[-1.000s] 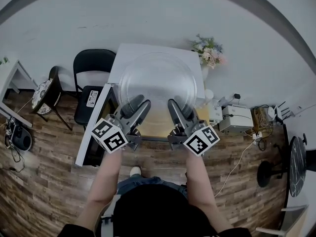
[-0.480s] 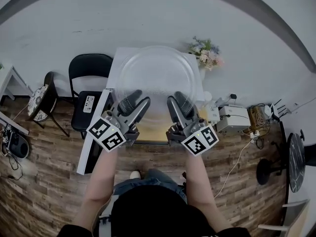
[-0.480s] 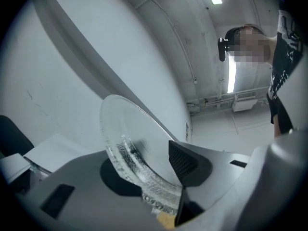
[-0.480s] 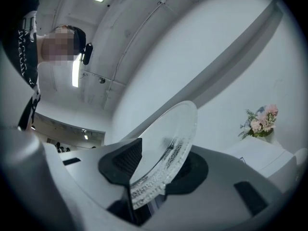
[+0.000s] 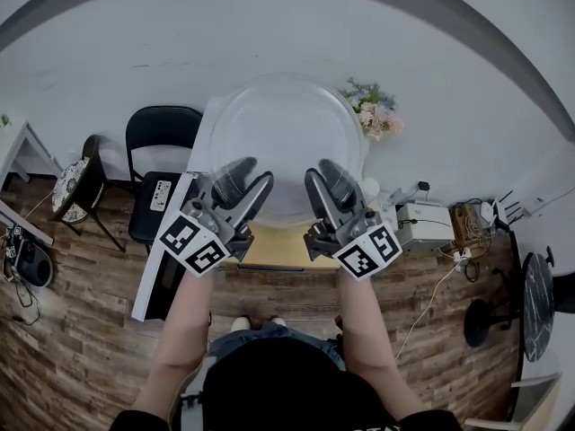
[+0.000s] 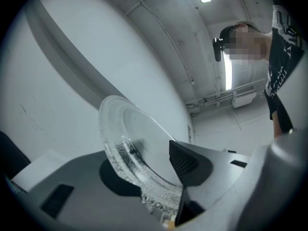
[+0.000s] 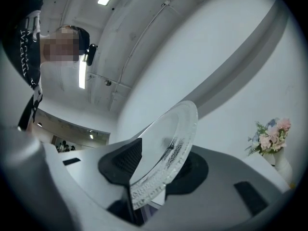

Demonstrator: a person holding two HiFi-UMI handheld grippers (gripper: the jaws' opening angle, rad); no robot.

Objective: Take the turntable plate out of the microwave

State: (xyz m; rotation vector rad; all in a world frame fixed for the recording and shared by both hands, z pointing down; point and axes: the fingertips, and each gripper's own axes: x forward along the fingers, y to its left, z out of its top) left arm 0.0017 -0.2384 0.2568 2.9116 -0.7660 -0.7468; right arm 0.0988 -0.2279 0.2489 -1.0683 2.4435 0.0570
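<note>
The clear glass turntable plate (image 5: 286, 137) is held up in the air over the microwave (image 5: 274, 248), whose door (image 5: 160, 272) hangs open at the left. My left gripper (image 5: 243, 180) clamps the plate's near-left rim and my right gripper (image 5: 325, 179) its near-right rim. In the left gripper view the ribbed rim of the plate (image 6: 126, 143) sits between the jaws with a black pad (image 6: 183, 159) against it; these jaws are opening slightly. In the right gripper view the plate (image 7: 169, 141) stands tilted between the jaws, a pad (image 7: 126, 161) on its face.
A black chair (image 5: 164, 137) with a remote (image 5: 160, 194) on its seat stands left of the microwave. A vase of flowers (image 5: 373, 113) is at the back right, a white box with cables (image 5: 429, 223) further right. A round stool (image 5: 72, 176) stands at far left on the wooden floor.
Both grippers have risen together with the plate, which now sits higher and closer to the head camera. The microwave's white top is now hidden behind it.
</note>
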